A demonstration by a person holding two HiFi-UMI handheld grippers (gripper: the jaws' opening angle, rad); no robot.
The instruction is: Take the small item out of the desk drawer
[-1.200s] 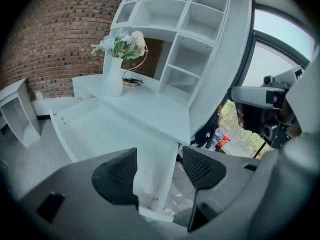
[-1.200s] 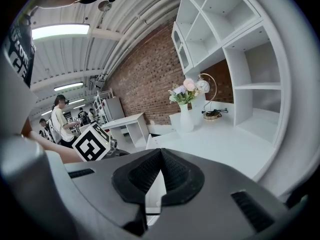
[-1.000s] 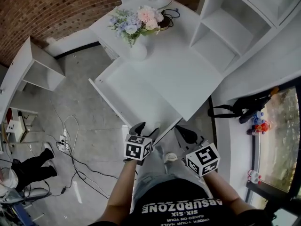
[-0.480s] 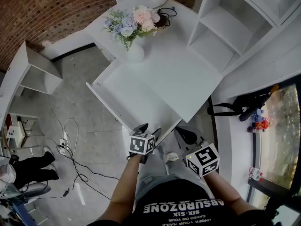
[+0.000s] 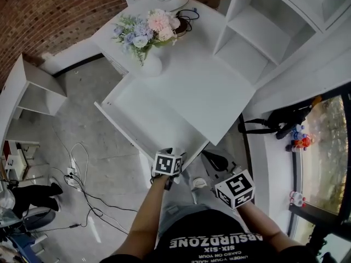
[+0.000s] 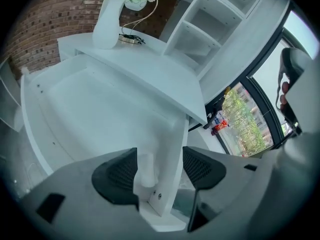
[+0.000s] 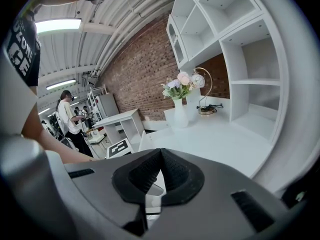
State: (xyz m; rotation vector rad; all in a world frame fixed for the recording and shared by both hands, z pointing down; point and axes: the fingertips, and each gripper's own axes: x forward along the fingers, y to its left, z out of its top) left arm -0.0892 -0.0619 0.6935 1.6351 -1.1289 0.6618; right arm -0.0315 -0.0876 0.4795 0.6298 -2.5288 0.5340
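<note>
Drawer [image 5: 151, 114] of the white desk [image 5: 208, 86] stands pulled out toward the near left, its pale floor in plain sight from the head view; I cannot make out the small item in it in any view. The left gripper [image 5: 173, 153] is at the drawer's near corner. In the left gripper view its jaws are spread apart, straddling the upright drawer front [image 6: 172, 144], with a white knob [image 6: 145, 171] just beside the left pad and the right pad close against the panel's other face. Whether the pads press on the panel cannot be told. The right gripper [image 5: 213, 159] hangs just to the right of the left one, near the person's body and apart from the drawer. In the right gripper view its jaws [image 7: 160, 176] are clenched together with nothing between them. At the far left corner of the desk a white vase [image 5: 151, 66] of pastel flowers [image 5: 145, 29] stands upright, and an open shelf unit [image 5: 263, 29] rises at the far right
</note>
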